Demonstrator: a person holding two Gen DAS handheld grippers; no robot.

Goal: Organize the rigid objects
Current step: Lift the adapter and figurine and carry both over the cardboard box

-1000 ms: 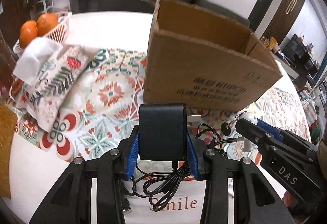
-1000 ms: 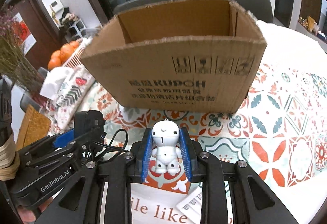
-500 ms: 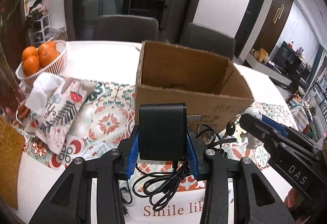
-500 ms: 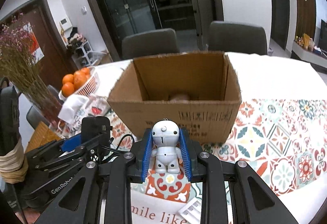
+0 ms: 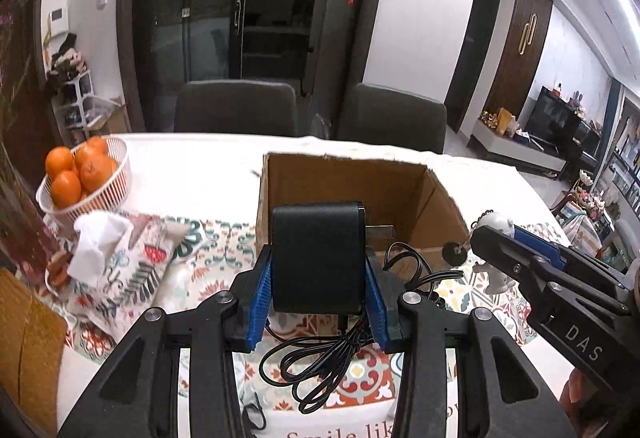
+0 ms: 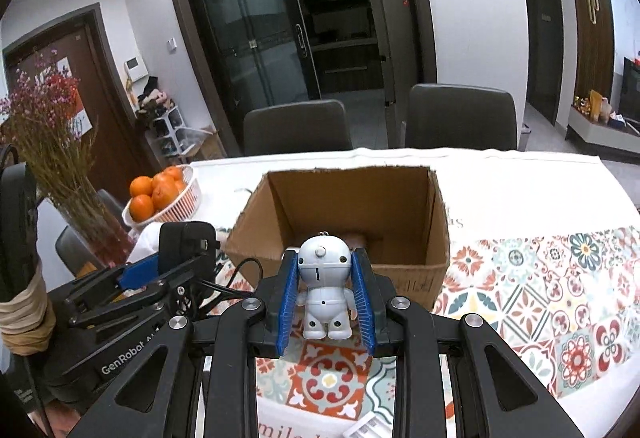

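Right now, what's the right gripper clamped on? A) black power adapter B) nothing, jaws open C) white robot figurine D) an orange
C: in the right wrist view the right gripper has its blue pads closed on both sides of the white robot figurine, held upright in front of the cardboard box; the black power adapter sits in the left gripper.
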